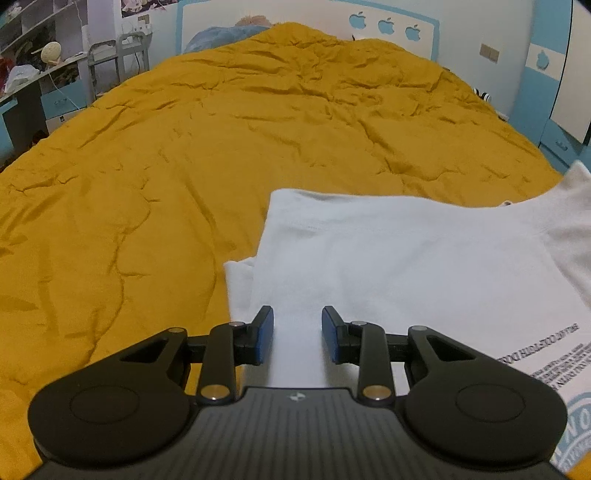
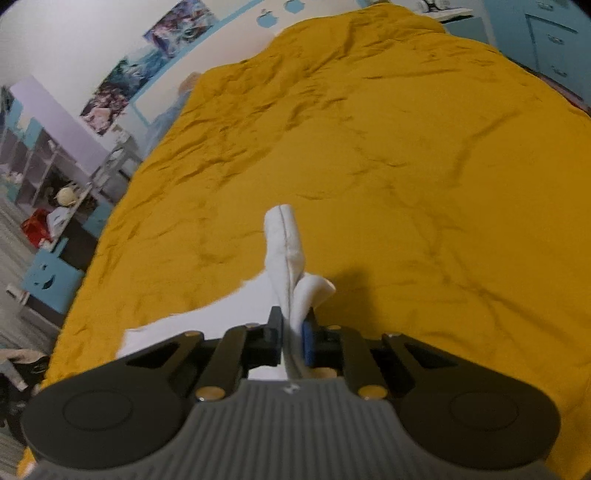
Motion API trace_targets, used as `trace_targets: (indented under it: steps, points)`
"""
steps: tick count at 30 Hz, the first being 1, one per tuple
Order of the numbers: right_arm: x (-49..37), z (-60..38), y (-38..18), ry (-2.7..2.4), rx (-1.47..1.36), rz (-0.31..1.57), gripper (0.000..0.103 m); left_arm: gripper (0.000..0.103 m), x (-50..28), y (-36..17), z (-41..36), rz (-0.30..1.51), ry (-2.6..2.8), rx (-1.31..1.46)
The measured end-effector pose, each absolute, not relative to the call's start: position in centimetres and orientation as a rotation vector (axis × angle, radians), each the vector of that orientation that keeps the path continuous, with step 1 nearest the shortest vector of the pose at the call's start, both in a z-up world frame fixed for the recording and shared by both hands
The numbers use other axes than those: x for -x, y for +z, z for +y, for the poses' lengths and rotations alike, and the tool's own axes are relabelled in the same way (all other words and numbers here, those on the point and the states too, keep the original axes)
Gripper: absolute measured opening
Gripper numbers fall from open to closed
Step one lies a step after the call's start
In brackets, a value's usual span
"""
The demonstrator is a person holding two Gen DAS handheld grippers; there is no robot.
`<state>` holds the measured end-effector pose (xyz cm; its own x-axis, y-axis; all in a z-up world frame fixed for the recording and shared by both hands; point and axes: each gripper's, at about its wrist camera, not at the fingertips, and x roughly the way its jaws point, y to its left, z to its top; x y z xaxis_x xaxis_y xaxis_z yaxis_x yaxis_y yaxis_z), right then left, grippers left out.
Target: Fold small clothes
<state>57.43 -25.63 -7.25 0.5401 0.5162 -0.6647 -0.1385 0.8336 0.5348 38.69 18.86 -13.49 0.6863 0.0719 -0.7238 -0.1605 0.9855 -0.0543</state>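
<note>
i see only the rumpled mustard duvet (image 1: 221, 147) around the white t-shirt (image 1: 406, 266), lying flat, printed end nearest. my left gripper (image 1: 297, 334) hovers apart above it; my right gripper (image 2: 292, 338) is clamped on a bunched edge standing upward.

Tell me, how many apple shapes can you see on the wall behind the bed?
4 in the left camera view: three in a row above the far end of the yellow blanket, one further right. More may be hidden.

A white printed T-shirt (image 1: 424, 266) lies partly folded on the bed, one edge bunched upright.
</note>
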Motion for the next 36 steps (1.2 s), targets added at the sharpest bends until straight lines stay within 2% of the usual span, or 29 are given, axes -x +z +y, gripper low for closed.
trace_targets:
  steps: [8, 18, 29, 36]
  points:
    - [-56.0, -16.2, -1.5, 0.501, -0.409, 0.982, 0.005, 0.037, -36.5, -11.1, 20.0, 0.774, 0.115, 0.146]
    - [-54.6, -0.9, -0.7, 0.505, -0.376, 1.099, 0.005, 0.037, -35.0, -9.1, 24.0, 0.776, 0.121, 0.183]
    - [-54.9, 14.1, -5.7, 0.485, -0.325, 1.175, 0.005, 0.036, -35.0, -10.2, 27.6, 0.781, 0.097, 0.245]
    - [-56.0, 17.4, -11.3, 0.391, -0.309, 1.234, 0.005, 0.036, -35.0, -11.9, 28.5, 0.807, 0.093, 0.270]
